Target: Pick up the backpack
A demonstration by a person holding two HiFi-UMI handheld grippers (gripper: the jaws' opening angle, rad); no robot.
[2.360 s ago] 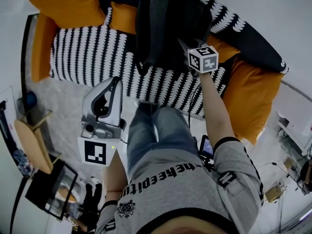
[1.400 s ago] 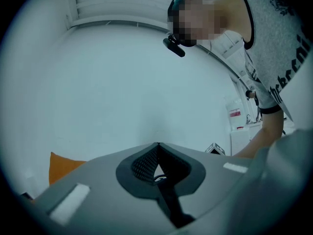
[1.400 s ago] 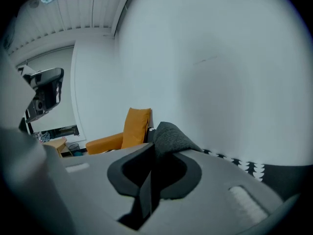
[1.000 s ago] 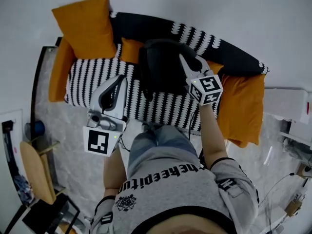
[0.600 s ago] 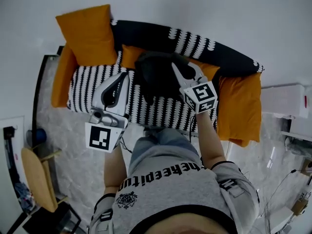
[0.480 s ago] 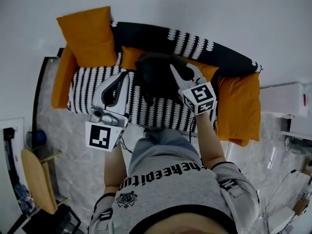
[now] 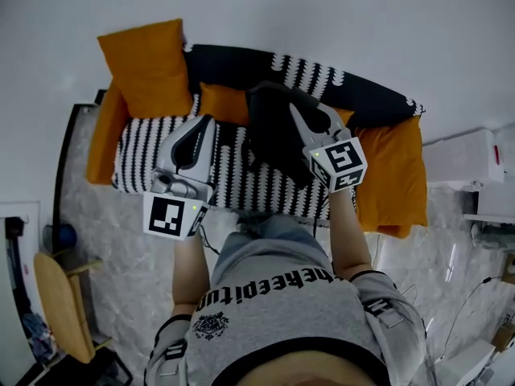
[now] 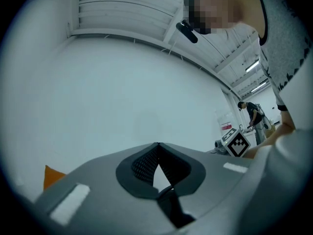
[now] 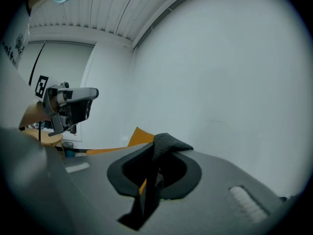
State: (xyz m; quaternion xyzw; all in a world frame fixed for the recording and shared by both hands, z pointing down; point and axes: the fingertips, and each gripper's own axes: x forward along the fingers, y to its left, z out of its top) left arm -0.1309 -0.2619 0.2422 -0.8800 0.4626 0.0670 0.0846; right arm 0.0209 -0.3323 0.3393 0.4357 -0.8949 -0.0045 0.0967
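Right claw (image 9: 155,152) grips the black backpack (image 7: 270,132) by its strap above the sofa (image 7: 153,141); left claw (image 8: 157,150) closed, empty.

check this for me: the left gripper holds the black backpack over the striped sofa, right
No, it's the right gripper that holds the black backpack over the striped sofa. The right gripper view shows it shut on the strap, and the left gripper is shut on nothing.
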